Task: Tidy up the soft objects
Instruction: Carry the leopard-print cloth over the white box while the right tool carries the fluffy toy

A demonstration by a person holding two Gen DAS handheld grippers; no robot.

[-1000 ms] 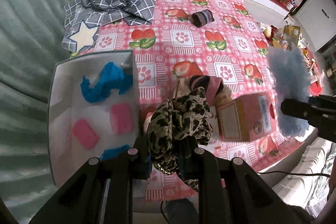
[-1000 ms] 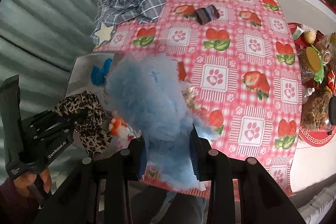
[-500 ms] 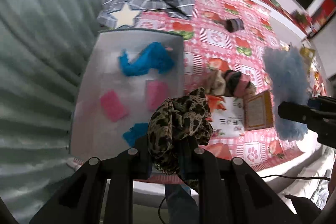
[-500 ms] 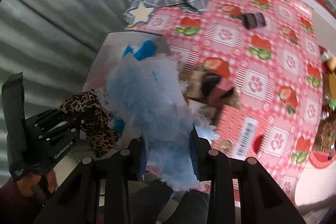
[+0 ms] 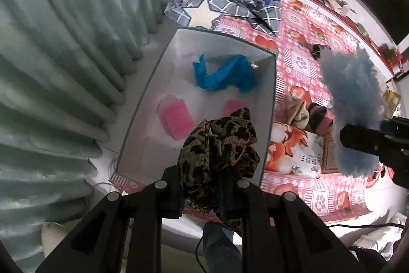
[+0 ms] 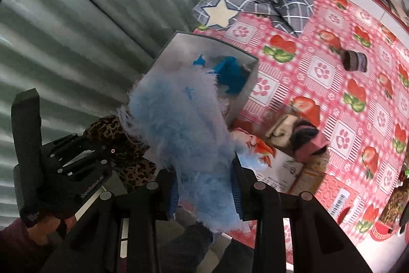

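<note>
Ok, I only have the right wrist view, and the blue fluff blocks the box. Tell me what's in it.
Observer: In the left wrist view, the box holds a blue cloth and two pink pads.
Operator: Now check the left grip.
Observer: The left gripper is shut on the leopard cloth, which bunches up above its fingers.
Operator: Say where that cloth sits against the box.
Observer: It hangs in front of the box's near right corner and covers part of one pink pad.
</note>
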